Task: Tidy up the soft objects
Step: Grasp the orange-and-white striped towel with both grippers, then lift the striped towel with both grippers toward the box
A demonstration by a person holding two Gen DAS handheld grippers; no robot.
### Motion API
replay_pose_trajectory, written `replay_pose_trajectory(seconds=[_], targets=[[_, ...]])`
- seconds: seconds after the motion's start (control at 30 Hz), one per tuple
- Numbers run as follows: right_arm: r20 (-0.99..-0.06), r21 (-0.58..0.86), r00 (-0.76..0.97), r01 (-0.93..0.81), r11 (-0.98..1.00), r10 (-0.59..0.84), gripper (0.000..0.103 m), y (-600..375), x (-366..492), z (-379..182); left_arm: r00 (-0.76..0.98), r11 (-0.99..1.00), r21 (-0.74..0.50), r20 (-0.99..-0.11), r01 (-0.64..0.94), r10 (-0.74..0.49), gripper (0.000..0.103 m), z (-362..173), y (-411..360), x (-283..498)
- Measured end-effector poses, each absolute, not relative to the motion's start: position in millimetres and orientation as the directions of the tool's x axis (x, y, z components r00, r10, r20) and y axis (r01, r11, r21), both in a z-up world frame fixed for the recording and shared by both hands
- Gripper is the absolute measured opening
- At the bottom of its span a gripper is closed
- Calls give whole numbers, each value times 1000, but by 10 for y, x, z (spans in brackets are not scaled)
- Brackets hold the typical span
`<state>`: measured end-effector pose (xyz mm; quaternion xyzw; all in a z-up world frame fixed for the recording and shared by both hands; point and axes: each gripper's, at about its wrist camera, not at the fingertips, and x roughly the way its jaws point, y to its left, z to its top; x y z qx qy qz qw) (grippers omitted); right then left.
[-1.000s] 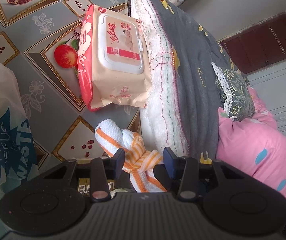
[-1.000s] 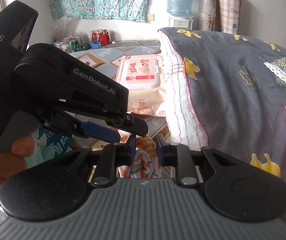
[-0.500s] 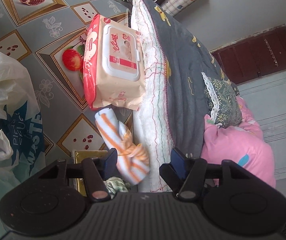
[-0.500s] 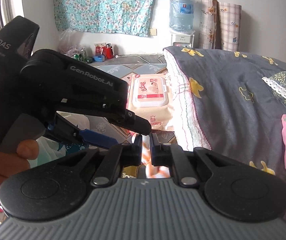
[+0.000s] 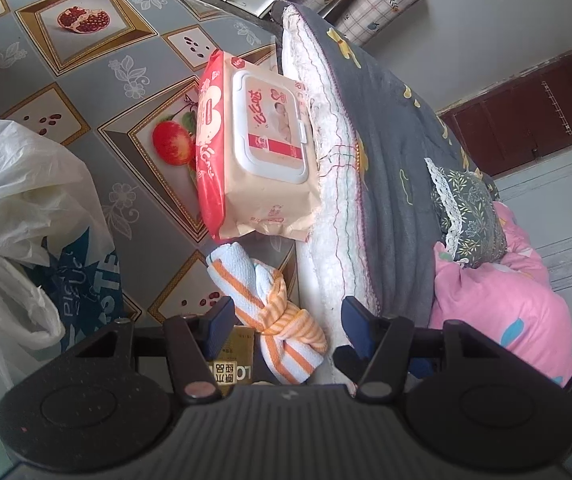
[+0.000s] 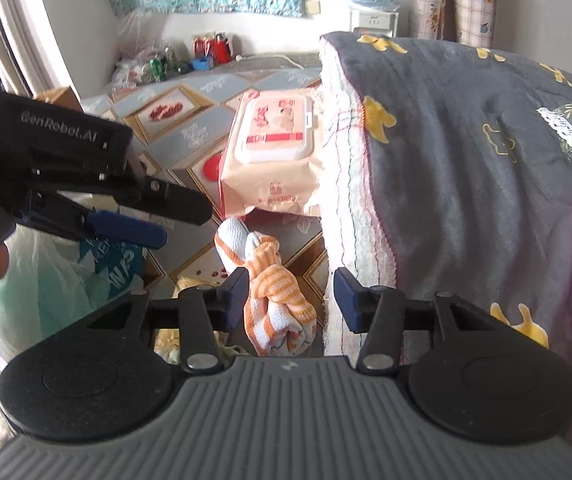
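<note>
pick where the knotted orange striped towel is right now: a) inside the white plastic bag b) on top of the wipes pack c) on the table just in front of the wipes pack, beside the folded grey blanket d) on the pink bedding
c: the knotted orange striped towel lies on the table just nearer the camera than the wipes pack, alongside the folded grey blanket.

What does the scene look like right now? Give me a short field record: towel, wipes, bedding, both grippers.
towel: orange-and-white striped towel, knotted, lying on the patterned tablecloth
wipes: wet wipes pack, lid closed, just beyond the towel, against the grey blanket
bedding: grey blanket folded; pink quilt beside it
left gripper: open, jaws astride the towel, not pressing
right gripper: open, jaws just opened, towel between them, not gripped
</note>
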<state>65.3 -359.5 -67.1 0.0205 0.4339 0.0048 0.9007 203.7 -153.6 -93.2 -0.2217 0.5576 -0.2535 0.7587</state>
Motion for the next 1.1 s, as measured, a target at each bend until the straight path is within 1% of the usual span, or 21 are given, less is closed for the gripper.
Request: replay_pose_trajectory(seconds=[0.27,0.53,0.6,0.63,0.7,0.83,0.97,1.1], targets=[[-829,-27,558,-114,993,41,46,-3471,1139,-1013,199,818,-569,-795,83,-573,59,-1278,-1820,2337],[-837,37,536,-145,989,111,43,-3436,1341,-1123,171,845,-534,-830,25,-530,59,-1541,-1912,2509],[-838,52,532,-143,988,121,38,-3422,1347,-1153,176,851,-524,-836,29,-520,57,-1546,-1926,2510],[-837,60,532,-145,988,129,31,-3415,1348,-1157,178,855,-517,-839,32,-514,55,-1544,-1936,2507],[-832,71,538,-141,987,137,29,-3398,1340,-1149,184,859,-511,-842,29,-507,52,-1537,-1941,2496],[-825,44,553,-141,989,116,26,-3347,1279,-1089,191,843,-537,-826,24,-531,46,-1491,-1906,2457],[-797,-6,599,-145,989,83,26,-3277,1131,-896,237,821,-567,-790,66,-565,45,-1247,-1869,2315],[-740,-87,672,-147,985,34,26,-3137,902,-584,309,788,-605,-732,114,-607,45,-913,-1771,2101]])
